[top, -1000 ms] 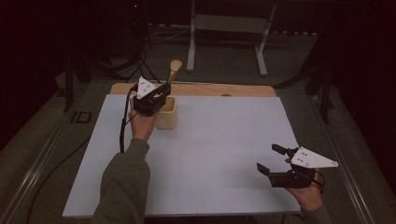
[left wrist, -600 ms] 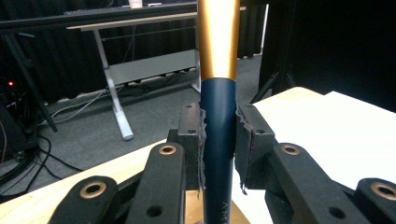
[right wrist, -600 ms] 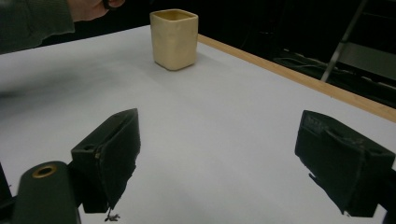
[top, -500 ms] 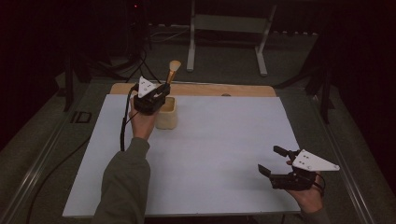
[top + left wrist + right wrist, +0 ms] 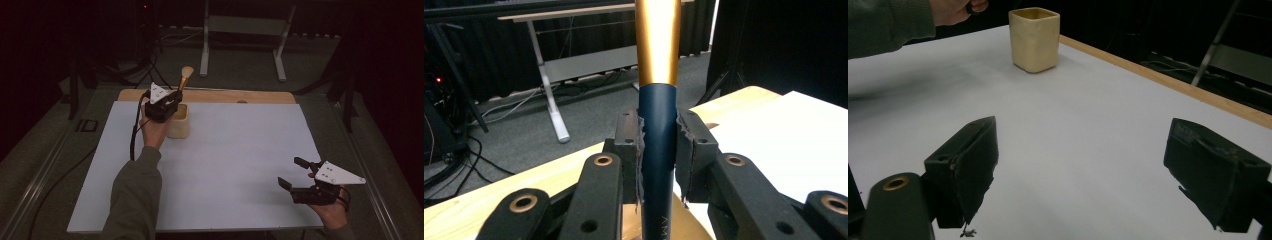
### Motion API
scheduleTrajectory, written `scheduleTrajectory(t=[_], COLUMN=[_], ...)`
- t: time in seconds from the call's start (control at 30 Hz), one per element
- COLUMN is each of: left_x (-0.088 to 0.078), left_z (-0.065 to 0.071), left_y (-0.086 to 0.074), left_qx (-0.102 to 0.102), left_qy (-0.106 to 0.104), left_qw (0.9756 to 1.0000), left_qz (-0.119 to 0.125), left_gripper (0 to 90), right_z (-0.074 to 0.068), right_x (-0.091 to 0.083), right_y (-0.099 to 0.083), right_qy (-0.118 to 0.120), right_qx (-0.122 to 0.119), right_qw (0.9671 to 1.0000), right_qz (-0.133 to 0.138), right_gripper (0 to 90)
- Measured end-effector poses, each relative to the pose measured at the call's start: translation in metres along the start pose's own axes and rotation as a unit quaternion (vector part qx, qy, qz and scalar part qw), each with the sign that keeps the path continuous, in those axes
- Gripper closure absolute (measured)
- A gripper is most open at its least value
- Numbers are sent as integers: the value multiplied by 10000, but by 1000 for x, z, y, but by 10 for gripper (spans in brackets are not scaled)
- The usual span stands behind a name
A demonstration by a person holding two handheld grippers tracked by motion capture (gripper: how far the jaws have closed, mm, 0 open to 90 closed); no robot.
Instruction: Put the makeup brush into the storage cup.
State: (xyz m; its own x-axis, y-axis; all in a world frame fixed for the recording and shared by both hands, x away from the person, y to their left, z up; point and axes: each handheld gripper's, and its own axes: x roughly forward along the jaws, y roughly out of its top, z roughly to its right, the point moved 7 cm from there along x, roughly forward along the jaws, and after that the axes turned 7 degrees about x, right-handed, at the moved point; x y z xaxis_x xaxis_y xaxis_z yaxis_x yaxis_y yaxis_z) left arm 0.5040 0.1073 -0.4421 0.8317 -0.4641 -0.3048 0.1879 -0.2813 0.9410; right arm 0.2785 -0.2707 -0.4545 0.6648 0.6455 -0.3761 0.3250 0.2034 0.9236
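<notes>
Toward the upper left of the high view, the left gripper (image 5: 172, 102) hovers over a squat cream-coloured ceramic cup with rounded corners (image 5: 179, 122), which stands on the white sheet covering the table (image 5: 225, 160). Its jaws are clamped on a makeup brush with a dark navy handle, gold ferrule and pale bristle tip (image 5: 184, 79) — the left gripper view shows the pads pressed flat against both sides of the navy handle (image 5: 658, 150), with the gold ferrule rising out of the top of the frame. The brush stands nearly upright, bristles up, its lower end directly above or just inside the cup's mouth; which of the two cannot be told. Judging from this, the brush is secured and lined up with the cup, and what remains is either lowering and releasing it or lifting it clear. At the lower right of the high view, the right gripper (image 5: 299, 173) rests near the sheet's edge, jaws wide apart and holding nothing — well apart from the cup.
</notes>
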Motion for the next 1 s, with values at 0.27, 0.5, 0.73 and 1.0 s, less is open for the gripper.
scheduleTrajectory(t=[0.27,0.5,0.73,1.0], left_x=[4,7,9,9], left_z=[-2,-2,0,1], left_y=[-3,-7,-9,-11], left_qx=[20,-7,3,-12], left_qy=[61,72,42,26], left_qw=[10000,9999,9999,9999], left_qz=[-45,-78,-122,-146], left_gripper=[754,754,754,753], right_z=[-1,0,-1,-2], right_x=[0,-1,0,-1], right_y=[0,0,0,2], right_qy=[19,25,55,43], right_qx=[-2,-12,-9,-45], right_qw=[10000,10000,10000,10000], right_qz=[-11,-10,-21,-1], right_gripper=[141,142,141,142])
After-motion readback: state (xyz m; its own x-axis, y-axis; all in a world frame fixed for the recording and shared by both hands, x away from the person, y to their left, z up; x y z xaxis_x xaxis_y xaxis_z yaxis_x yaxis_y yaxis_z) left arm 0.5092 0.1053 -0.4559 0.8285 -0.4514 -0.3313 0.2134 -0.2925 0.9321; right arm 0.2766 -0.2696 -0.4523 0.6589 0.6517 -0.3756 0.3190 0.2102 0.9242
